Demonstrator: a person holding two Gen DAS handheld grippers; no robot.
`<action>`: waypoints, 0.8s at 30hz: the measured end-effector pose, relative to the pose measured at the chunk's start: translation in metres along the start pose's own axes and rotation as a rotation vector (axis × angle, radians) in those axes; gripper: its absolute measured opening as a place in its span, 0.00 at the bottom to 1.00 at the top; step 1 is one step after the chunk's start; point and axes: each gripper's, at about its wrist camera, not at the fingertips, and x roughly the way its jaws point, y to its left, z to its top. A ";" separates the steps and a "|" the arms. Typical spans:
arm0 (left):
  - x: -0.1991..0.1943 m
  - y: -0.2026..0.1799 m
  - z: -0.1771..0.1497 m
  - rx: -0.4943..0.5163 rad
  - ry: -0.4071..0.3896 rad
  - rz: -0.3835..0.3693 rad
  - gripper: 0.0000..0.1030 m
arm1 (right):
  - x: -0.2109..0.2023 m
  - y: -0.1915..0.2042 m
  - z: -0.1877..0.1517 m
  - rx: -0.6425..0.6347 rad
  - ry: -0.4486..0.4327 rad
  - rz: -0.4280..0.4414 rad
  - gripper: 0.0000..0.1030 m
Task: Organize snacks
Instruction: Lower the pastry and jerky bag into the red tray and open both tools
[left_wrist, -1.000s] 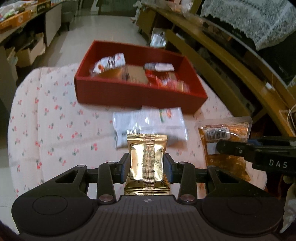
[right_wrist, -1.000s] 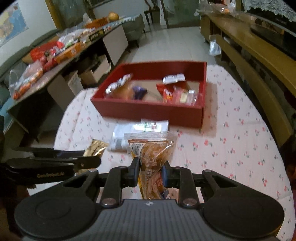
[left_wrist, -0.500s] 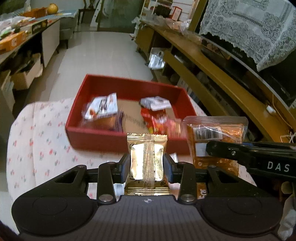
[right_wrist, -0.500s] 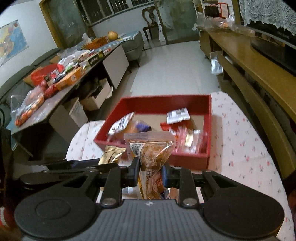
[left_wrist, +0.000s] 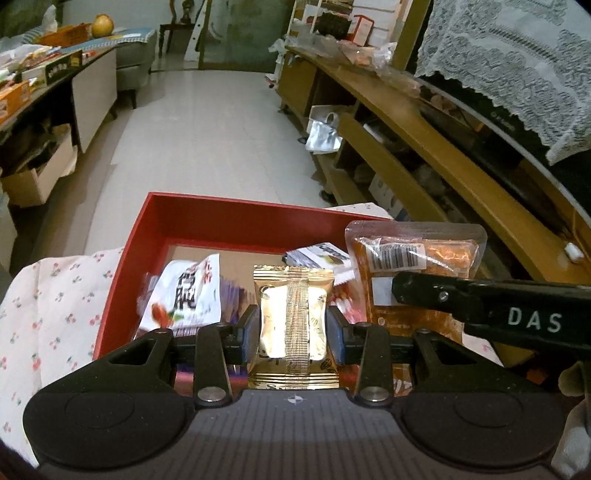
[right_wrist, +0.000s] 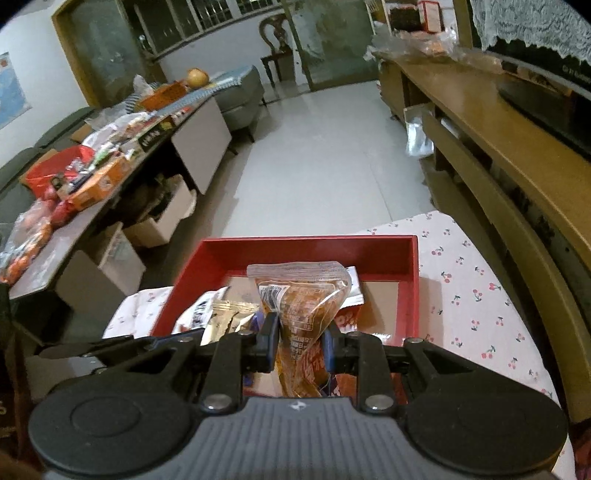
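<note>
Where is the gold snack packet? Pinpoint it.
The gold snack packet is clamped upright in the left tongs, bottom centre of the left wrist view, in front of the red box.

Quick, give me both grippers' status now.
Left gripper: closed on the gold snack packet.
Right gripper: closed on the orange snack bag.

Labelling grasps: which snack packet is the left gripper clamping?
The gold foil packet, upright in the left gripper. The clear orange packet with the barcode is in the right gripper; the white packet lies in the red box.
</note>
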 end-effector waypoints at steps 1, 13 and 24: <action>0.006 -0.001 0.001 0.006 0.005 0.008 0.45 | 0.007 -0.003 0.002 0.006 0.007 -0.005 0.47; 0.036 -0.002 -0.004 0.037 0.050 0.072 0.46 | 0.054 -0.022 0.005 0.049 0.079 -0.048 0.47; 0.028 -0.006 -0.001 0.060 0.011 0.108 0.59 | 0.049 -0.024 0.006 0.060 0.050 -0.052 0.48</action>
